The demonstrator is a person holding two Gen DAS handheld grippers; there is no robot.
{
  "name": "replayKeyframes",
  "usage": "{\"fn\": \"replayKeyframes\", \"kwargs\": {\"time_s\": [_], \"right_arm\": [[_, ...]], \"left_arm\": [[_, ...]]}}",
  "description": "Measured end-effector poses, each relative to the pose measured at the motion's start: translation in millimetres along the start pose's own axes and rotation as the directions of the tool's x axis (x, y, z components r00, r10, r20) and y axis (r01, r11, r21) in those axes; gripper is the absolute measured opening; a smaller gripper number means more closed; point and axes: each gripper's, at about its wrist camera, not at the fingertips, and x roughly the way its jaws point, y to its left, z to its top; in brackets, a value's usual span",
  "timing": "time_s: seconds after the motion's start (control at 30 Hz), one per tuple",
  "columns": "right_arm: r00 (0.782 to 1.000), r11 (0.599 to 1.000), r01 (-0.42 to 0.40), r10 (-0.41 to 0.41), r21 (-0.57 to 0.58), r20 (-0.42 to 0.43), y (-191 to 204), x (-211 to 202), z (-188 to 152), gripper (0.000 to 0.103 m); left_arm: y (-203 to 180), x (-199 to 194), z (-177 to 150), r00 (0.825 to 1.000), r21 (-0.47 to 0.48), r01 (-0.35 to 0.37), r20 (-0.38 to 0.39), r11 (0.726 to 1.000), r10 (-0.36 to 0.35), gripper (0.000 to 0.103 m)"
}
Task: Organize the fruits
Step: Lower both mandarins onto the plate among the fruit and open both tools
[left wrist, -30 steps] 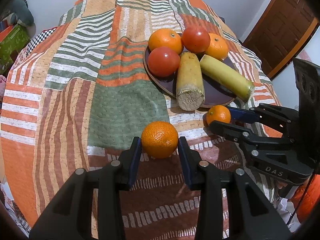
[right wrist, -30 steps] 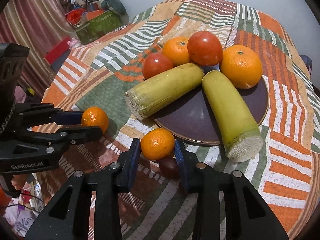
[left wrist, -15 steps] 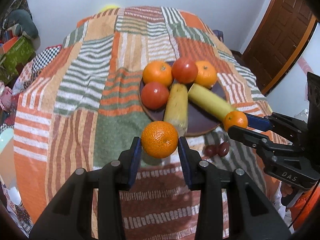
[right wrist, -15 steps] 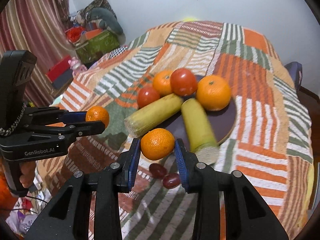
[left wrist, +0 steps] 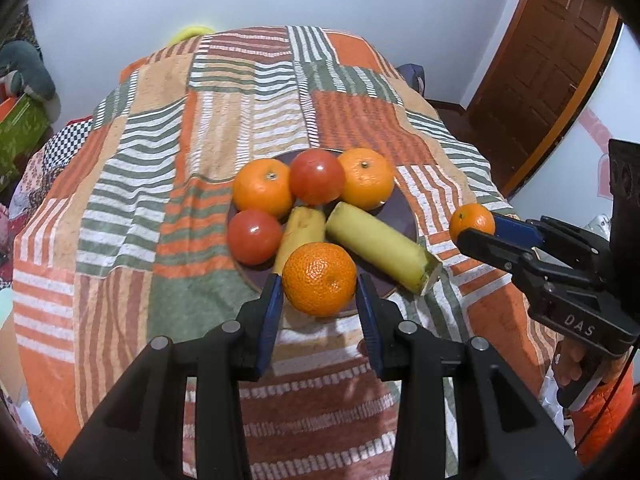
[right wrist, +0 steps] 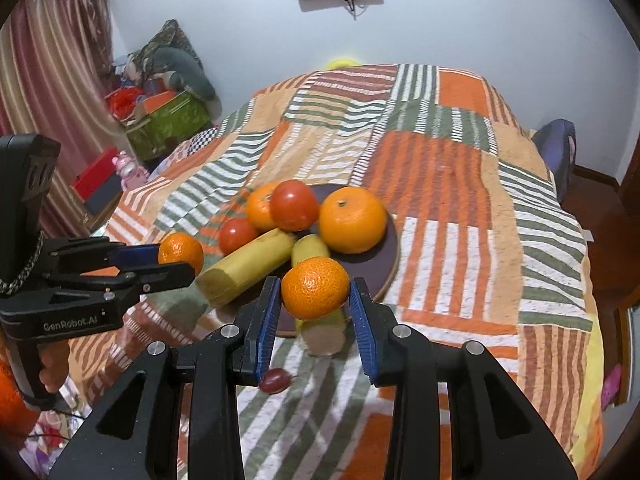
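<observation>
Left gripper (left wrist: 320, 300): closed on a mandarin (left wrist: 319, 278), blue pads pressed to both its sides, held in the air above the near rim of the plate (left wrist: 404, 216). Right gripper (right wrist: 314, 304): closed on a second mandarin (right wrist: 315, 287) in the same way, held above the plate's near edge; in the left wrist view this gripper shows at the right with its fruit at the fingertips. Plate: dark, round, resting on a table under a patchwork cloth (left wrist: 224, 120) of orange, green and white stripes. On the plate: two oranges (left wrist: 262, 193), one either side of a tomato (left wrist: 317, 176) at the far side; a second tomato (left wrist: 255, 236) at the left; two long yellow-green pieces (left wrist: 376, 246) lying towards the near rim, cut ends facing the cameras. On the cloth just short of the plate, in the right wrist view: one small dark red fruit (right wrist: 275, 379). Background: white wall, wooden door (left wrist: 548, 64), striped curtain (right wrist: 44, 92), green box (right wrist: 168, 124)
</observation>
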Motion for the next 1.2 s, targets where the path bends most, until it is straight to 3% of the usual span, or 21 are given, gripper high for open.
{"fn": "replayKeyframes", "kwargs": {"time_s": [0.67,1.2], "right_arm": [[0.999,0.999,-0.004,0.006,0.045,-0.049,-27.6,43.6,4.5,0.032],[0.996,0.997,-0.012,0.018,0.073,-0.087,-35.1,73.4,7.0,0.033]], "left_arm": [[-17.1,59.7,18.1,0.996,0.029,0.053,-0.071,0.998,-0.051,0.037],[-18.5,74.2,22.1,0.997,0.042,0.045,-0.065,0.998,-0.042,0.037]]}}
